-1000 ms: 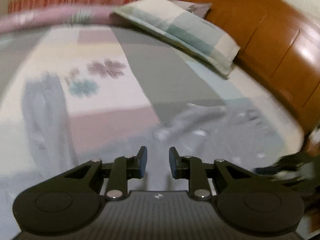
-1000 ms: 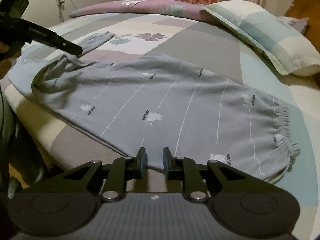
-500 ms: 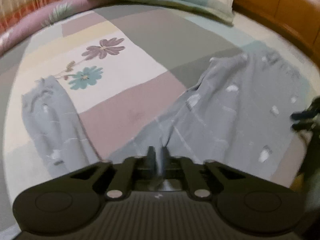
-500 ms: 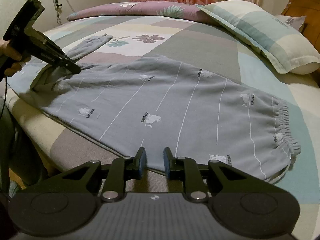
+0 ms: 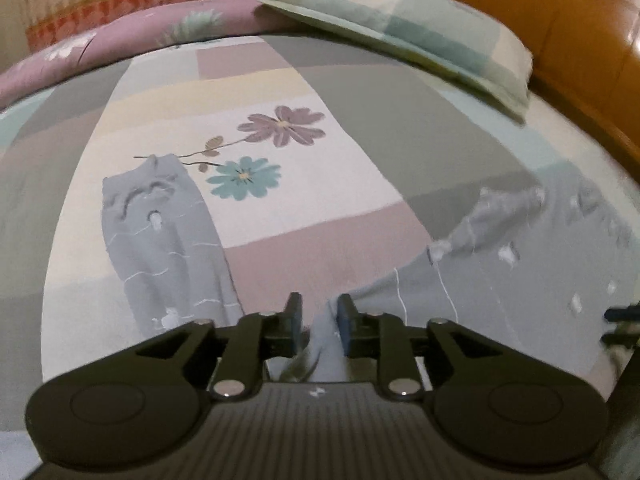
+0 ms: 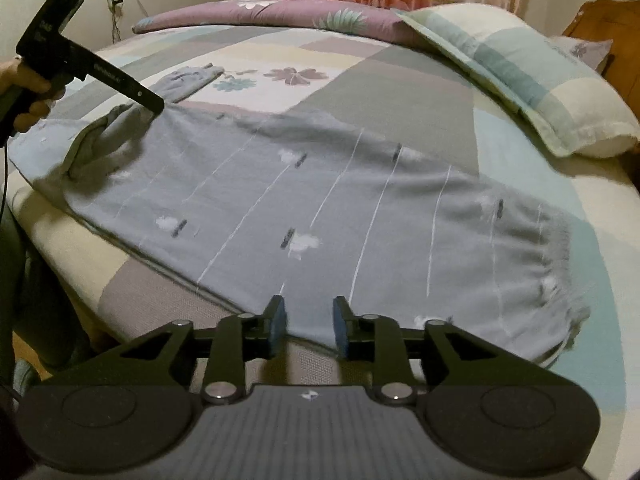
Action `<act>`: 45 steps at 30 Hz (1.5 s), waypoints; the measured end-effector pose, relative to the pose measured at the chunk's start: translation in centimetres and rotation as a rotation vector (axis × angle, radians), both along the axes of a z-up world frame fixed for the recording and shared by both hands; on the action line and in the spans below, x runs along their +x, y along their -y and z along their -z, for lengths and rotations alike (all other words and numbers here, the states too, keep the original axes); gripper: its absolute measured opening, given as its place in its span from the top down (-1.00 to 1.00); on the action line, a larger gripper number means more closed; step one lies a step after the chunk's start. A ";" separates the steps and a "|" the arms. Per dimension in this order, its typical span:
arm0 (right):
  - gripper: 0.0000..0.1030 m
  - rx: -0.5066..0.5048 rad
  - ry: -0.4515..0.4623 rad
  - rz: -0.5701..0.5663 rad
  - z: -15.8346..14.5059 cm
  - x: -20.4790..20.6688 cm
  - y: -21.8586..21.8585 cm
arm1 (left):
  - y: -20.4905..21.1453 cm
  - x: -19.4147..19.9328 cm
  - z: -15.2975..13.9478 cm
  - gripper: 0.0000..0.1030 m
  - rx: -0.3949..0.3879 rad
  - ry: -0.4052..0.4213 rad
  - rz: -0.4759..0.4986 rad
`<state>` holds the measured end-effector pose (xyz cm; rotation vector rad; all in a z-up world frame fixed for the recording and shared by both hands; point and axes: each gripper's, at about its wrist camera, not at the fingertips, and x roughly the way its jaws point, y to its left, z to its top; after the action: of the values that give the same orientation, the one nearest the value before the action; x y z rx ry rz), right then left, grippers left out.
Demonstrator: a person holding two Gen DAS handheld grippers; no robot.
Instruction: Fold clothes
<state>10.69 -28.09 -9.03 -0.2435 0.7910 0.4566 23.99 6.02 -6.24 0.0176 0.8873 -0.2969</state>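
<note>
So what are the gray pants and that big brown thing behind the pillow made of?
The gray pants look like soft, matte knit cloth, probably cotton: they wrinkle and bunch at the gathered waistband. The brown headboard looks like glossy varnished wood, since light glints off it.

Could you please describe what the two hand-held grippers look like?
Both are matte black plastic. The right hand-held gripper has blue fingertip pads, silver pivot screws, round side discs and a ribbed body with a small white logo. The left hand-held gripper matches; from outside it is pistol-shaped with white lettering. A bare hand holds it.
</note>
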 end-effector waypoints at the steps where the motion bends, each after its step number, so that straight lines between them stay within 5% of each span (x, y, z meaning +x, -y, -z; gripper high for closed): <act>1: 0.38 0.006 0.014 -0.005 -0.5 0.2 -0.1 | -0.4 0.1 -0.4 0.58 -0.017 0.002 -0.017; 8: 0.34 0.072 0.114 -0.041 -3.0 5.9 -2.8 | -0.2 1.1 -2.7 0.39 -0.209 -0.005 0.027; 13: 0.34 0.115 0.047 -0.041 0.0 9.7 -5.3 | 3.2 4.6 -1.4 0.39 -0.331 -0.051 0.121; 16: 0.31 0.138 0.028 -0.039 2.4 9.0 -4.8 | 5.1 6.9 0.1 0.34 -0.437 -0.112 0.175; 24: 0.30 0.171 0.076 -0.032 3.0 7.1 -3.8 | 10.3 11.7 5.0 0.26 -0.513 -0.281 0.281; 29: 0.30 0.195 0.078 -0.024 3.1 6.8 -3.4 | 11.2 12.1 5.8 0.24 -0.643 -0.349 0.325; 34: 0.29 0.196 0.087 -0.022 3.1 6.8 -3.4 | 12.9 12.5 6.8 0.09 -0.643 -0.407 0.364; 38: 0.29 0.201 0.092 -0.021 3.3 7.0 -3.4 | 13.6 14.6 8.4 -0.10 -0.752 -0.501 0.350; 40: 0.28 0.198 0.098 -0.022 3.3 6.8 -3.5 | 13.7 15.4 8.7 -0.10 -0.808 -0.489 0.303; 45: 0.28 0.202 0.101 -0.023 3.3 6.5 -3.4 | 11.1 15.9 6.7 -0.09 -0.861 -0.266 0.155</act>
<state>17.18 -24.71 -12.38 -0.0873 0.6392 0.5378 39.84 -5.10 -12.98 -0.7673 0.9618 -0.8207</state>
